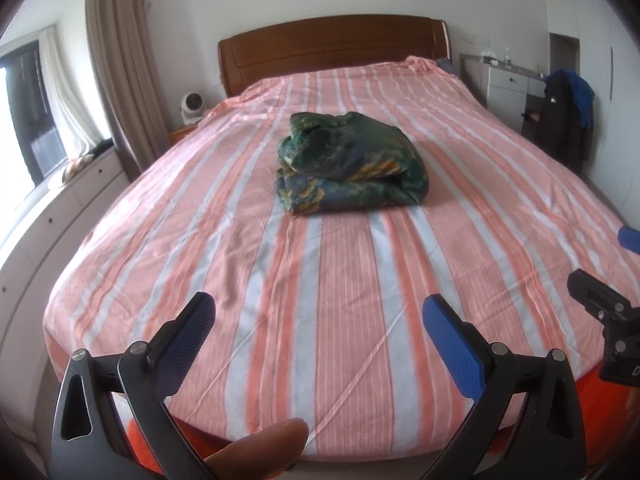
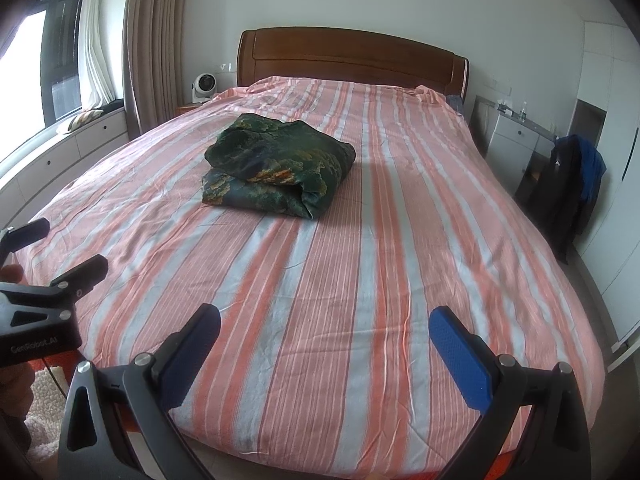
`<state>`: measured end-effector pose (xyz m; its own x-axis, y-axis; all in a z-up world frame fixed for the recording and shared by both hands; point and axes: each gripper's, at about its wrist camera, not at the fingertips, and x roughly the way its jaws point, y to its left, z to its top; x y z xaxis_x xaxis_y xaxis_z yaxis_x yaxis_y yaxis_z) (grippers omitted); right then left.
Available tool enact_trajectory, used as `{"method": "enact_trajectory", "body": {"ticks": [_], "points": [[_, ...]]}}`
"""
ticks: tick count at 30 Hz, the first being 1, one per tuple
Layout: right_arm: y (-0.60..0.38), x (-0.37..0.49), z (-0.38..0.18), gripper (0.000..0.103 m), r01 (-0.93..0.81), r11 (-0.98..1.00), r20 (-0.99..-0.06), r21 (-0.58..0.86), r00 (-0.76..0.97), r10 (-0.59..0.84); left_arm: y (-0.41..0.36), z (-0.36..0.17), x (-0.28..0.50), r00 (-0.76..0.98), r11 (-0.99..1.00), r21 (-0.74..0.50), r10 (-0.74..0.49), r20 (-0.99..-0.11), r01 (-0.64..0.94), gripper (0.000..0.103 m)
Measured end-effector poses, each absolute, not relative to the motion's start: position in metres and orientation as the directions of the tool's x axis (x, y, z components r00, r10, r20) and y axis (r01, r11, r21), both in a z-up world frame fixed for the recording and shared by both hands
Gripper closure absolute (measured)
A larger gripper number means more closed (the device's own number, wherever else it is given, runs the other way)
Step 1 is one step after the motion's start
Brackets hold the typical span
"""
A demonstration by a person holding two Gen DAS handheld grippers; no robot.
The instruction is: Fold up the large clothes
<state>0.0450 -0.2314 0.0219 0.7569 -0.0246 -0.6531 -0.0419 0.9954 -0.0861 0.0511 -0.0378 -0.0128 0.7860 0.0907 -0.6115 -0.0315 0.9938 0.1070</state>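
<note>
A dark green garment with orange and blue pattern (image 1: 352, 164) lies folded in a compact bundle near the middle of the bed; it also shows in the right wrist view (image 2: 280, 168). The bed has a pink and white striped sheet (image 1: 320, 280). My left gripper (image 1: 320, 320) is open and empty above the foot of the bed, well short of the bundle. My right gripper (image 2: 324, 332) is open and empty too, beside the left one. The right gripper shows at the right edge of the left wrist view (image 1: 608, 312), and the left gripper at the left edge of the right wrist view (image 2: 52, 264).
A wooden headboard (image 1: 332, 48) stands at the far end. A small white fan (image 1: 192, 106) sits on a nightstand at the left. White drawers (image 1: 60, 216) run under the window. A dark jacket (image 1: 564, 120) hangs on a chair by a white desk (image 1: 508, 80) at the right.
</note>
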Motion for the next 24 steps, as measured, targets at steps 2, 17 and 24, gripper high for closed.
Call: {"method": "enact_trajectory", "body": {"ticks": [2,17,24], "points": [[-0.2325,0.0434,0.0229,0.000,-0.048,0.996,-0.654,-0.073,0.756,-0.012,-0.0371,-0.0108,0.0515,0.789,0.994,0.104,0.097,-0.607,-0.043,0.000],[-0.2300,0.0417,0.0195,0.000,-0.071,0.996,-0.665,-0.054,0.747,0.017,-0.0461,-0.0102,0.0516,0.787,0.992,0.125,0.093,-0.610,-0.020,0.000],[-0.2266,0.0404,0.0199,0.000,-0.070,0.996,-0.662,-0.060,0.749,0.013,-0.0457,-0.0146,0.0528,0.787,0.990,0.140,0.106,-0.608,-0.025,0.000]]}}
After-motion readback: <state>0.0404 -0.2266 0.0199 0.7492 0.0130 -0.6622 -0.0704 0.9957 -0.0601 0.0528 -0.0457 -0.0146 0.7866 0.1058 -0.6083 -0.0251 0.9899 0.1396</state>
